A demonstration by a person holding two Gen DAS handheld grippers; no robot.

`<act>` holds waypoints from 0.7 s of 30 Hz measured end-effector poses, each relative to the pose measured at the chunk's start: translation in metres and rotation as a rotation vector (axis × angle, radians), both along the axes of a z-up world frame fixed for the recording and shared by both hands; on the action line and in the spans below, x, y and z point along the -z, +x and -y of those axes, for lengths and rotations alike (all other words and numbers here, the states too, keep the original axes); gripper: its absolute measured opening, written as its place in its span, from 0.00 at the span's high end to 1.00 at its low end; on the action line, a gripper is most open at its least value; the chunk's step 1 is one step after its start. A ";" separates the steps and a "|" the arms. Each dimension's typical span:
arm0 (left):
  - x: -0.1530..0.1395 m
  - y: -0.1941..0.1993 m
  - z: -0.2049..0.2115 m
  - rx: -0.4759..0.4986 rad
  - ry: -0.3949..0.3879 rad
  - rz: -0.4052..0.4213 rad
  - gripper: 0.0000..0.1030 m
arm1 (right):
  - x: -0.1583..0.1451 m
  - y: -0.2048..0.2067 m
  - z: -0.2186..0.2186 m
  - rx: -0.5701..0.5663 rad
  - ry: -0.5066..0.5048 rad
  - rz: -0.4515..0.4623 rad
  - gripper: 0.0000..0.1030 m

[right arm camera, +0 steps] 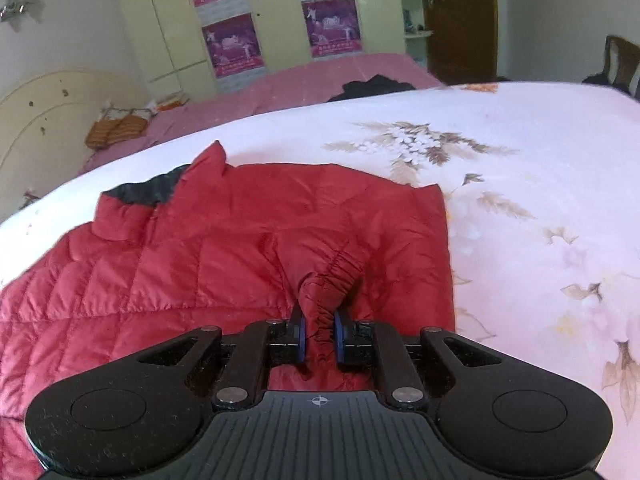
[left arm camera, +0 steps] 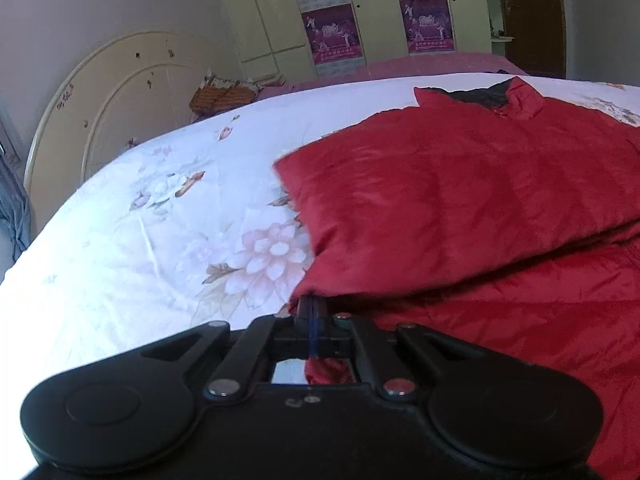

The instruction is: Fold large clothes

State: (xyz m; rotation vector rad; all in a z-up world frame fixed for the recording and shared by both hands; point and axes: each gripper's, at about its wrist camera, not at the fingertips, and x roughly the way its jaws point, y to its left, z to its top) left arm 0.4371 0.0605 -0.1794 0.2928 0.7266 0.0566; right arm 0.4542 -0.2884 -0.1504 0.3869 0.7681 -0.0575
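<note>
Centrally, a red quilted down jacket (right arm camera: 224, 248) lies spread on the white floral bedspread (right arm camera: 520, 168), filling the lower left and middle of the right wrist view. Its dark inner lining (right arm camera: 156, 190) shows at the collar, toward the upper left of the garment. One sleeve is folded inward over the body, and its elasticated cuff (right arm camera: 332, 280) runs down into the right gripper (right arm camera: 319, 336), whose blue-padded fingers (right arm camera: 301, 336) are clamped on either side of the gathered fabric.

From the left wrist view, the same jacket (left arm camera: 460, 200) occupies the right half of the frame, with a folded panel lying on top of the lower layer. The left gripper (left arm camera: 314, 328) is pinched tight on an edge of that red fabric at the bottom centre, the jaws nearly together with cloth bunched between and behind them.

Beyond the floral bedspread (left arm camera: 160, 220) lies a pink sheet (right arm camera: 300, 80) with a dark garment (right arm camera: 372, 84) on it and an orange patterned pillow (right arm camera: 116, 128) at the left. A cream headboard (left arm camera: 112, 92) stands at the left of the frame. Along the top, a pale yellow wardrobe (right arm camera: 168, 20), doors closed so its contents are hidden, carries purple posters (right arm camera: 232, 40); a brown door (right arm camera: 460, 12) is at the upper right.
</note>
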 end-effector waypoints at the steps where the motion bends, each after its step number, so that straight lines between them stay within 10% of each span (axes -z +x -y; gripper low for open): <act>1: 0.000 0.000 0.000 0.003 -0.001 -0.002 1.00 | 0.000 0.000 -0.003 -0.007 -0.030 -0.006 0.88; 7: -0.017 -0.010 -0.020 -0.053 -0.060 0.023 1.00 | 0.002 -0.008 0.006 0.041 -0.072 -0.022 0.86; 14: -0.039 0.020 -0.030 -0.037 -0.159 0.048 0.97 | -0.025 -0.015 0.012 0.087 -0.103 0.086 0.39; 21: -0.019 0.066 -0.001 0.058 -0.152 0.006 0.98 | -0.031 0.004 -0.007 0.005 -0.142 0.123 0.39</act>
